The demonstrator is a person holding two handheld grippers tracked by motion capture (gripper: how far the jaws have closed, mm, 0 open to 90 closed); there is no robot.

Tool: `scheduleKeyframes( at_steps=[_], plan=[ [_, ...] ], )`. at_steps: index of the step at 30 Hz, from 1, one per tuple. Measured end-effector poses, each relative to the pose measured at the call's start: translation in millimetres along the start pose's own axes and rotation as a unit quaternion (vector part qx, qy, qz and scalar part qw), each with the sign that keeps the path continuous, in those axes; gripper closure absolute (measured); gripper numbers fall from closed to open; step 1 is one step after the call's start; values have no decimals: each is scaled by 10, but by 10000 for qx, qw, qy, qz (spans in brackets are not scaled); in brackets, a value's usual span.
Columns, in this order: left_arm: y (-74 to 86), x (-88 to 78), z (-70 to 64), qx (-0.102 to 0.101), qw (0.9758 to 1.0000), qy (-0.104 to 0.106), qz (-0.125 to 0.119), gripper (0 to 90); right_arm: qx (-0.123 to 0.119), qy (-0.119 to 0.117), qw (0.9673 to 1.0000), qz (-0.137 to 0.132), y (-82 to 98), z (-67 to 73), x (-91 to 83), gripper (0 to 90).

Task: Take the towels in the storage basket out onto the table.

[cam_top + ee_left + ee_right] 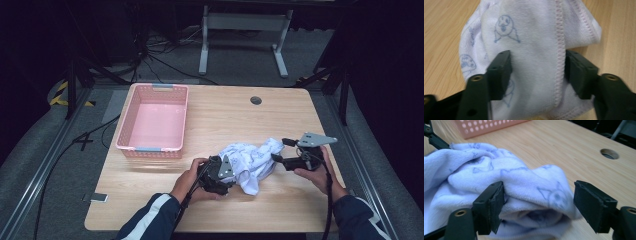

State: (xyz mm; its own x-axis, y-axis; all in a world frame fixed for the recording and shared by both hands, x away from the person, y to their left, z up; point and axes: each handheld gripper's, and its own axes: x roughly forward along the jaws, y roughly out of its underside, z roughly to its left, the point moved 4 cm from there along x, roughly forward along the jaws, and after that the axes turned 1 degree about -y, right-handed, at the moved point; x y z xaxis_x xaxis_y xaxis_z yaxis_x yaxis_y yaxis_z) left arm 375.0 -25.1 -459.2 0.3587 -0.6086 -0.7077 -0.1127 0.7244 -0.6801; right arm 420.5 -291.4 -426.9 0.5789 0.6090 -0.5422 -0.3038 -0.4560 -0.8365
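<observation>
We have a crumpled white terry-cloth garment with a pale blue cartoon print and pink stitched hems (252, 162) lying in a heap on the light wooden table (220, 115), towards our near edge and right of centre. It sits between the two hands, which suits a two-handed pick: one gripper at each end lets the cloth be spread or lifted without dragging.

Left gripper (537, 66): in its own view the two black jaws straddle a hemmed fold of the cloth. The left jaw overlaps the fabric; the right jaw touches the cloth beside the pink seam. We judge the fold bracketed but not pinched, since the cloth between the jaws is not bunched. We count it as open around the fold.

Right gripper (539, 206): jaws stand wide. The left one lies against the cloth, the right one stands off the rounded end with table showing in the gap. Open, holding nothing. In the high view it (280, 150) points at the right end of the heap.

The pink perforated plastic basket (154, 120) stands empty at the far left of the table, well apart from the garment; we take it as the likely destination.

Judgement: approach stage, grips not yet secured.
</observation>
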Motion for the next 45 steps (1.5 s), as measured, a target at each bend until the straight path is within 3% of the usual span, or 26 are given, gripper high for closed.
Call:
scheduleKeyframes(
  at_steps=[1, 4, 5, 6, 8, 10, 14, 16, 18, 21, 22, 23, 25, 26, 28, 30, 32, 33, 35, 36, 37, 40, 41, 42, 43, 45],
  plan=[
    [32, 11, 52, -39, 10000, -61, -10, 562, -158, 47, 9997, 172, -27, 8, 147, 249],
    [74, -1, 112, -157, 9999, 12, -45, 744, -280, -9, 9990, 344, -16, 5, 263, 315],
    [99, -16, 149, -166, 9998, 29, -52, 800, -365, -140, 9983, 436, 14, 4, 308, 414],
    [114, -33, 170, -204, 9997, 48, -79, 800, -365, -140, 9983, 436, 14, 4, 308, 414],
    [153, -113, 236, -250, 9996, -114, -69, 837, -354, -195, 9980, 488, 44, -8, 287, 596],
    [185, -242, 293, -386, 9988, -234, -203, 844, -351, -64, 9977, 572, 90, -37, 250, 705],
    [235, -489, 382, -444, 9969, -524, -374, 852, -380, 183, 9975, 562, 109, -90, 139, 732],
    [295, -600, 491, -609, 9946, -716, -442, 854, -147, 294, 9990, 315, 69, -158, -62, 733],
    [327, -639, 560, -691, 9933, -820, -441, 853, -106, 340, 9989, 294, 73, -168, -149, 734],
    [352, -637, 617, -682, 9914, -1052, -380, 851, 24, 195, 9996, 226, 77, -155, -245, 736],
    [358, -603, 654, -796, 9895, -1145, -369, 847, -5, 59, 9996, 260, 63, -97, -305, 735],
    [362, -590, 670, -819, 9889, -1199, -311, 834, -36, -67, 9994, 345, 54, -56, -315, 733],
    [373, -538, 688, -991, 9854, -1364, -233, 699, -131, -171, 9991, 370, 40, 21, -317, 717],
    [373, -541, 680, -1043, 9859, -1286, -254, 609, -122, -70, 9992, 378, 33, 59, -312, 674],
    [349, -573, 620, -1033, 9876, -1074, -493, 559, -82, 317, 9983, 474, 37, 77, -285, 535],
    [291, -621, 523, -816, 9903, -970, -562, 477, -273, 815, 9941, 659, 58, 64, -266, 493],
    [271, -609, 470, -793, 9917, -843, -565, 391, -226, 766, 9956, 490, 53, 56, -305, 486],
    [270, -581, 422, -752, 9937, -707, -428, 391, -226, 766, 9956, 490, 53, 56, -305, 486],
    [324, -500, 344, -766, 9937, -820, -47, 328, -234, 879, 9956, 228, 19, 33, -394, 532],
    [385, -473, 302, -823, 9927, -881, 57, 289, -246, 731, 9970, -97, -23, 54, -522, 550],
    [446, -465, 271, -938, 9915, -894, 81, 289, -246, 731, 9970, -97, -23, 54, -522, 550],
    [699, -508, 225, -1263, 9857, -1049, 386, 283, -583, -17, 9983, -1, 35, 254, -497, 573],
    [699, -508, 225, -1263, 9857, -1049, 386, 272, -583, -17, 9983, -1, 35, 254, -497, 573],
    [829, -534, 229, -1394, 9840, -1018, 442, 270, -825, -423, 9951, 336, 101, 421, -367, 514],
    [829, -534, 229, -1394, 9840, -1018, 442, 271, -944, -443, 9933, 497, 120, 458, -318, 479],
    [951, -501, 288, -1548, 9811, -994, 591, 272, -1068, -403, 9903, 797, 170, 516, -176, 384]
  ],
)
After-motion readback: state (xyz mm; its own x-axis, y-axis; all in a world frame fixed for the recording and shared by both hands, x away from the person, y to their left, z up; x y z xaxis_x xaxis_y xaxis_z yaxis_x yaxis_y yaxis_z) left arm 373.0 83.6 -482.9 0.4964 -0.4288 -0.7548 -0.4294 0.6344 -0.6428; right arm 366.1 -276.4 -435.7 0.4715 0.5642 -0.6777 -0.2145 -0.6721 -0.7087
